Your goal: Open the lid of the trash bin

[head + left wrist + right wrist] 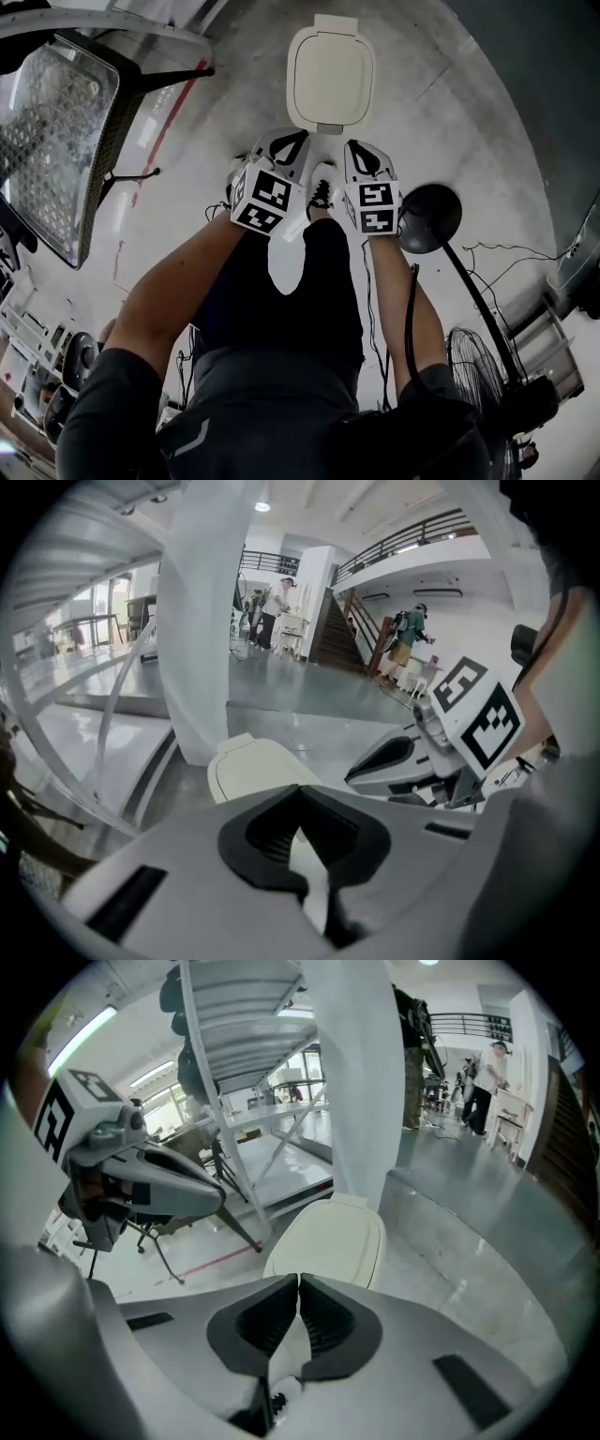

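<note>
Two empty tools, the left gripper (289,145) and right gripper (364,156), are hovering side by side with jaws pressed together. Just ahead, the trash bin (302,119) is sitting, lid (329,75) down.

You find no readable text, number, brand name or sign in any of the three views. The only printed marks are the black-and-white square patterns on the marker cube (265,199) of the left gripper (284,145) and on the marker cube (376,207) of the right gripper (361,155). These are coded patterns, not letters or digits. You see the same patterns again from each gripper view, on the opposite gripper's cube: (478,714) and (64,1110). Any print in the background hall is too small and blurred to read.
</note>
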